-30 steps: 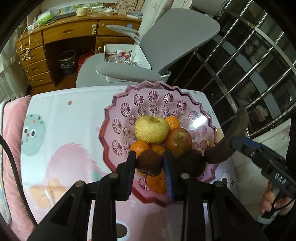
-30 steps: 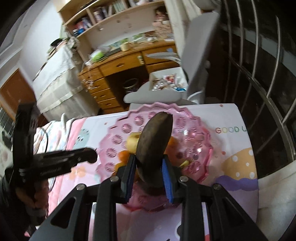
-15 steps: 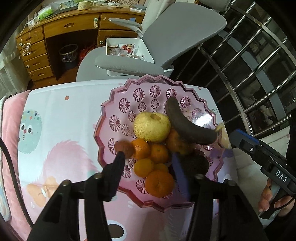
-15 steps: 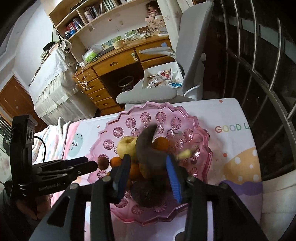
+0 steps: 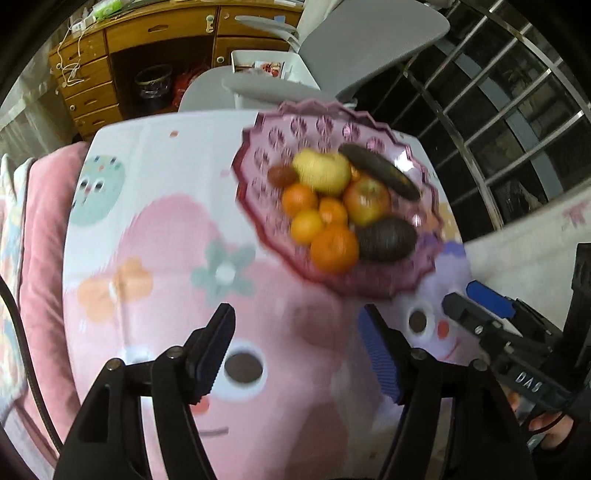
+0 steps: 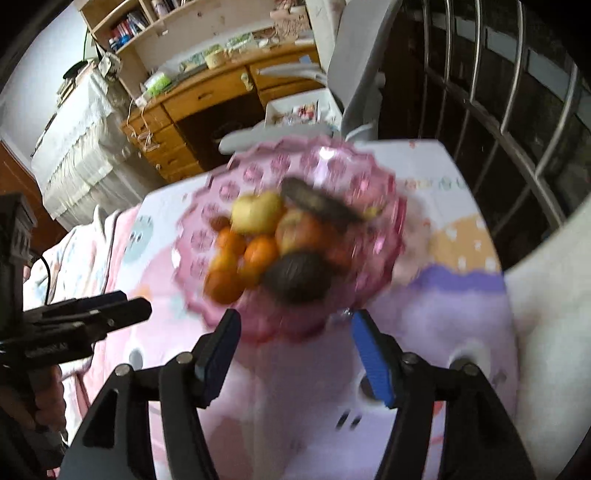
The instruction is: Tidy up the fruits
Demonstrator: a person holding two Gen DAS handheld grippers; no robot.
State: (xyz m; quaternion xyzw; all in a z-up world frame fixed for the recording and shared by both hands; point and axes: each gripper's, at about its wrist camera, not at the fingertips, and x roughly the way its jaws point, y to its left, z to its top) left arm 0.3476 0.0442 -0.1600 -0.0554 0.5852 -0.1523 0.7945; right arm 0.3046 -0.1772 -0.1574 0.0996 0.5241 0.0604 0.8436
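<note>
A pink scalloped bowl (image 5: 258,206) (image 6: 380,177) on the patterned tablecloth holds a yellow pear (image 5: 323,171) (image 6: 256,212), a red apple (image 5: 367,201), several oranges (image 5: 334,247) (image 6: 258,254), a small dark brown fruit (image 5: 282,175), a dark avocado (image 5: 386,238) (image 6: 297,275) and a blackened banana (image 5: 380,170) (image 6: 319,203). My left gripper (image 5: 297,345) hangs over the cloth in front of the bowl, jaws opening, nothing between them. My right gripper (image 6: 295,345) sits at the bowl's near rim, jaws opening and empty. Each gripper shows in the other's view, the right gripper (image 5: 484,301) and the left gripper (image 6: 110,306).
The cartoon-print tablecloth (image 5: 166,266) covers the table. A grey office chair (image 5: 332,48) stands behind it, with a wooden desk (image 5: 155,33) beyond. A metal window grille (image 5: 517,92) runs along the right. Pink bedding (image 5: 37,221) lies at the left edge.
The left gripper let go of the small dark fruit and the right let go of the banana; both now lie in the bowl. Both grippers opened and drew back toward the table's near side.
</note>
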